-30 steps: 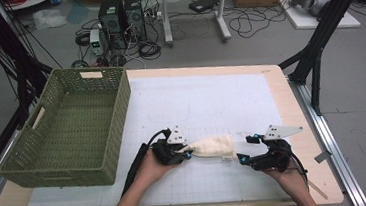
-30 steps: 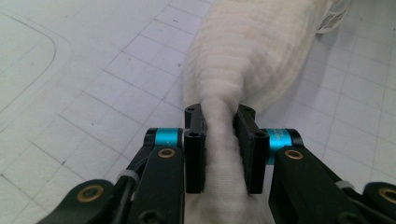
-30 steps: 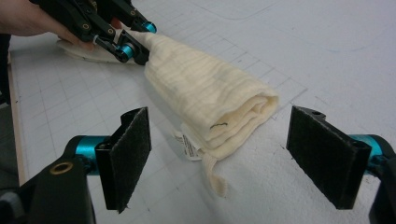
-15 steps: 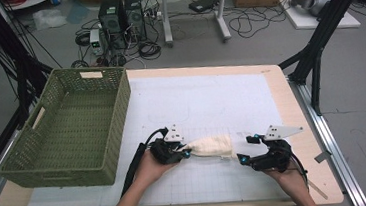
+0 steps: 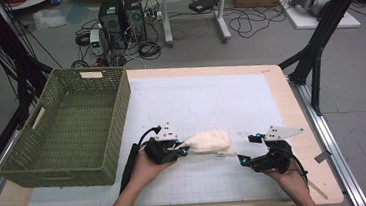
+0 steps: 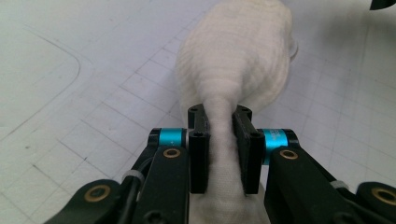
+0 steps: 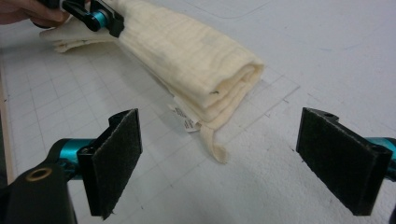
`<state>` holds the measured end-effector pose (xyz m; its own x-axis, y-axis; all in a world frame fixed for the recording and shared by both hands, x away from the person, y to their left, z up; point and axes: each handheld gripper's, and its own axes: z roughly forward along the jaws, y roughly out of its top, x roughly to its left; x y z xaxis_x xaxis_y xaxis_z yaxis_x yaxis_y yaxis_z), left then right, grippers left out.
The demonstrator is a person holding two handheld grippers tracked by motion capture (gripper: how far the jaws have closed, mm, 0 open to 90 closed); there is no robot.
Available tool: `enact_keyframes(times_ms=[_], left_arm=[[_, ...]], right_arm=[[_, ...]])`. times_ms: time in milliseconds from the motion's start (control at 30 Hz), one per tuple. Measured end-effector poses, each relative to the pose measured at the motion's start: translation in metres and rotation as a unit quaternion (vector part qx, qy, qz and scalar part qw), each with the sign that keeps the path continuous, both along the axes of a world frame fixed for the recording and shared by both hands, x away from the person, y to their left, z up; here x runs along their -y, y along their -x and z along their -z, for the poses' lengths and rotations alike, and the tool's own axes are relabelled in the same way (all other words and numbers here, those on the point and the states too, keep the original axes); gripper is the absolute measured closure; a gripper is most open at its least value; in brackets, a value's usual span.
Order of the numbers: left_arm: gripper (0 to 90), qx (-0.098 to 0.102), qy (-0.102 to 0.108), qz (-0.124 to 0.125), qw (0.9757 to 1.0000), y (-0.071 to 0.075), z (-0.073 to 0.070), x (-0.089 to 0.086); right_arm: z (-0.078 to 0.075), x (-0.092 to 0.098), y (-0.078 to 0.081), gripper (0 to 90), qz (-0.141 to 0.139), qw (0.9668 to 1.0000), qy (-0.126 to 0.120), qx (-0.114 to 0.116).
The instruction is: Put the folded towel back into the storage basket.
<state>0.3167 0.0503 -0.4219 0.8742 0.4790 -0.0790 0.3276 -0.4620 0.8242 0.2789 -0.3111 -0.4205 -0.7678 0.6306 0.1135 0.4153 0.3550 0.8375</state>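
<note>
A folded cream cloth [image 5: 209, 142] lies on the white grid mat [image 5: 206, 101] near the table's front. My left gripper [image 5: 181, 151] is shut on its bunched left end; in the left gripper view the pads [image 6: 200, 154] pinch the cloth [image 6: 238, 60] tight. My right gripper [image 5: 246, 149] stands open at the cloth's right end and its jaws have just been opening. In the right gripper view the wide black pads [image 7: 116, 158] flank the cloth's folded end [image 7: 187, 51]; a loose corner and label lie between them, untouched. The left gripper [image 7: 100, 18] shows at top left there.
A green wicker basket [image 5: 66, 171] stands on the table's left side with nothing visible inside. The wooden table edge [image 5: 303, 122] runs close to the right hand. Black stand legs, computers and cables sit on the floor beyond.
The right gripper's jaws stand slightly wider than before. Both hands and the cloth have kept their places.
</note>
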Motion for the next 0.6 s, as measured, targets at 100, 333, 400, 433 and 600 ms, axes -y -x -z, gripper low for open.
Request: enact_keyframes(times_ms=[100,333,400,433,600], left_arm=[[78.0,0.0,0.013,-0.003,0.9999,0.001,-0.003,-0.006],[78.0,-0.001,0.04,-0.012,0.9991,0.003,-0.011,-0.02],[78.0,-0.001,0.044,-0.014,0.9989,0.004,-0.013,-0.022],[78.0,0.0,0.044,-0.014,0.9989,0.004,-0.013,-0.023],[78.0,0.001,0.044,-0.014,0.9989,0.004,-0.013,-0.023]], right_arm=[[0.0,0.001,0.0,13.0,0.001,1.0,0.001,0.0],[0.001,0.002,0.0,12.6,0.002,1.0,-0.001,0.0],[0.001,0.001,0.0,12.6,0.0,1.0,0.0,-0.001],[0.001,0.001,0.0,12.6,0.001,1.0,0.002,-0.001],[0.001,0.0,0.0,12.6,0.0,1.0,0.003,0.0]])
